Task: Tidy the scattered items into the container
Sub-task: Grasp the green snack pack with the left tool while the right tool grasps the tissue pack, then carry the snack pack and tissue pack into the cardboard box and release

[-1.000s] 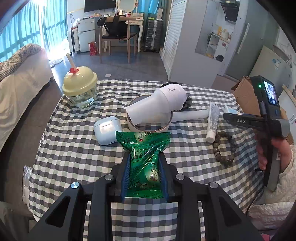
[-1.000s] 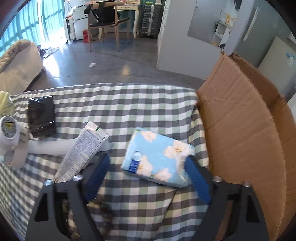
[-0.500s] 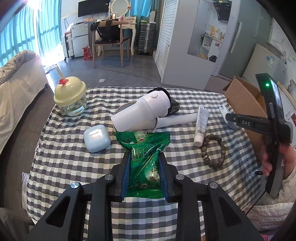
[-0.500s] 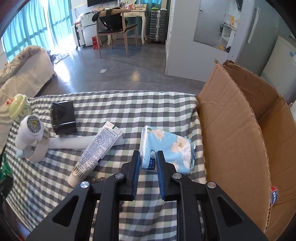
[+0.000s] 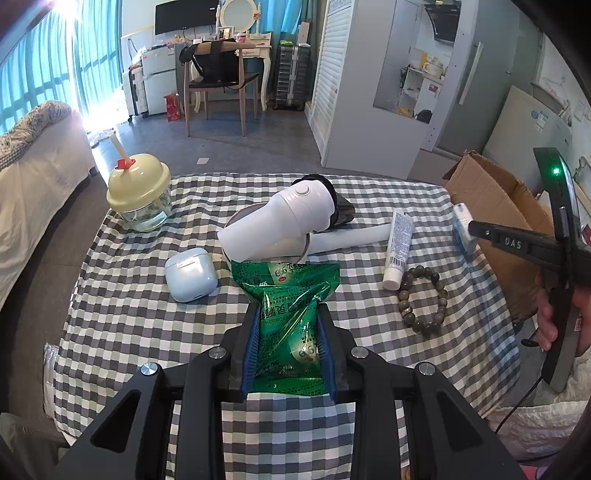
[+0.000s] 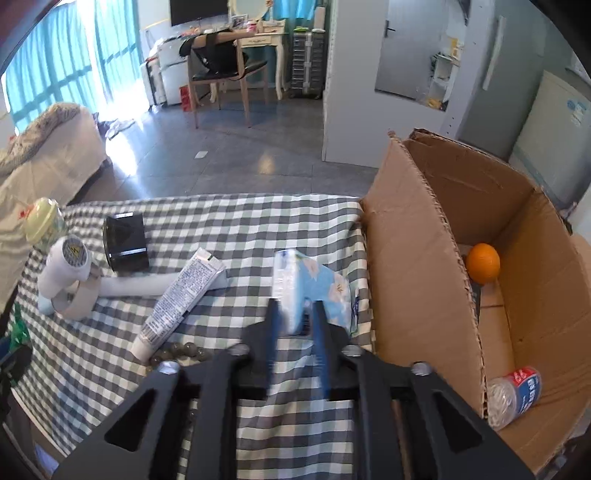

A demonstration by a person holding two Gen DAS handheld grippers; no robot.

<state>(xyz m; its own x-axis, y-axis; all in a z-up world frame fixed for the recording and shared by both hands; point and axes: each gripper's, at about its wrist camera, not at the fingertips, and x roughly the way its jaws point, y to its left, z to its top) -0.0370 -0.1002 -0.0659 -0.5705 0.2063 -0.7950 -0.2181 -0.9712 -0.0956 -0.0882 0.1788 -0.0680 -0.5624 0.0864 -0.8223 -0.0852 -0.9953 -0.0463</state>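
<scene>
While checked tablecloth (image 5: 122,295) covers table, grey floor (image 5: 258,136) beyond, seemingly tiled.

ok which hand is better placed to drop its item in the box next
Right. Its gripper holds the tissue pack right beside the box; the left gripper, with the green packet, sits across the table.

This is a lived-in home, a studio-like room: a bed (image 5: 33,162) with a quilted cover stands by tall curtained windows (image 5: 48,74), and a white dressing table (image 5: 240,44) with a round mirror (image 5: 236,11) and a wooden chair (image 5: 221,85) sits at the back, beside a small fridge (image 5: 155,85). A suitcase (image 5: 293,75) leans near louvred wardrobe doors (image 5: 336,74)
</scene>
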